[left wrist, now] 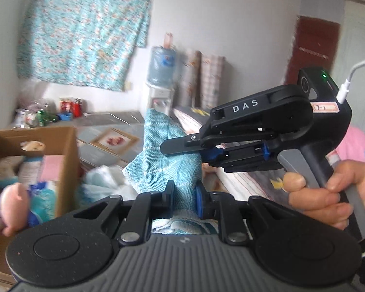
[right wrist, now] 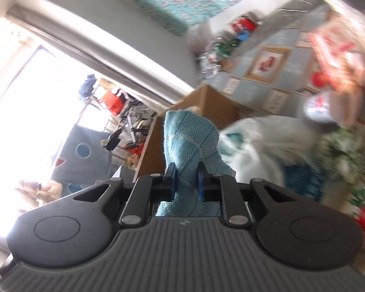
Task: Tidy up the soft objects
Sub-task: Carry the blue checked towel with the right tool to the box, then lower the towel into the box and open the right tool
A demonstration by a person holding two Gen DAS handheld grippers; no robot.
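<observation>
Your left gripper [left wrist: 183,200] clamps teal woven cloth [left wrist: 168,160]; your right gripper [right wrist: 187,182] pinches same cloth too. Brown cardboard box [left wrist: 60,146] sits left, pink plush toy [left wrist: 13,200] inside.

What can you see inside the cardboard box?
In the cardboard box lie a pink plush toy and pink and pale folded fabrics; its walls hide what is deeper.

The cardboard box [left wrist: 60,160] at the left is crowded with a pink plush toy [left wrist: 12,199] and packets. White bags [left wrist: 102,182] are heaped against its side. Open air lies above the box's rim.
</observation>
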